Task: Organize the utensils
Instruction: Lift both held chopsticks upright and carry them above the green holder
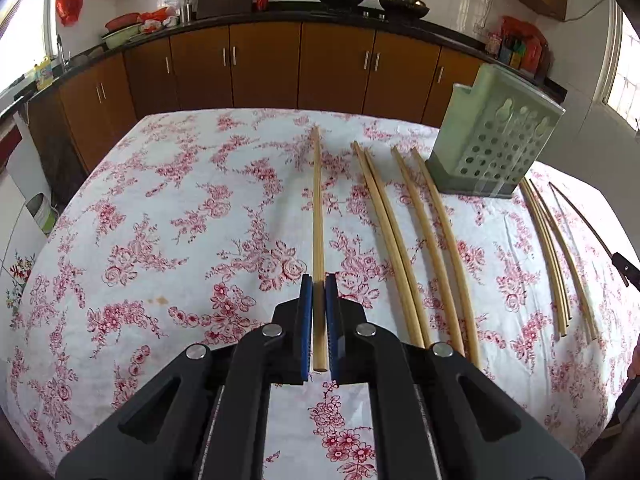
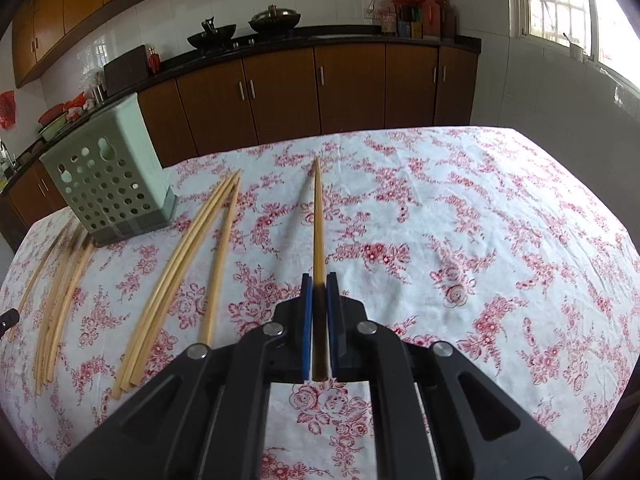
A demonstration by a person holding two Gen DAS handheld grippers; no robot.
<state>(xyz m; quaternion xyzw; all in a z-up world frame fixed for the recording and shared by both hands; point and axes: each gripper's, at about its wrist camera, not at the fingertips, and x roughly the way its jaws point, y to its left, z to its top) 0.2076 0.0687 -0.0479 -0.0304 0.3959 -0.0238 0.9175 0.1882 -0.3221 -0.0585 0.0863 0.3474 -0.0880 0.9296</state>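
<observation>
My left gripper (image 1: 319,285) is shut on a bamboo chopstick (image 1: 317,208) that points away along the floral tablecloth. My right gripper (image 2: 319,285) is shut on another chopstick (image 2: 318,216), held a little above the cloth with its shadow to the left. Several loose chopsticks (image 1: 404,240) lie in rows right of the left gripper, and more (image 2: 176,272) lie left of the right gripper. A green perforated utensil holder stands upright at the far right in the left wrist view (image 1: 496,140) and far left in the right wrist view (image 2: 108,176).
The table (image 1: 160,200) carries a white cloth with red flowers. Behind it runs a brown cabinet counter (image 1: 280,68) with woks. The right gripper's tip (image 1: 624,266) shows at the left view's right edge. A window (image 2: 568,4) is at the far right.
</observation>
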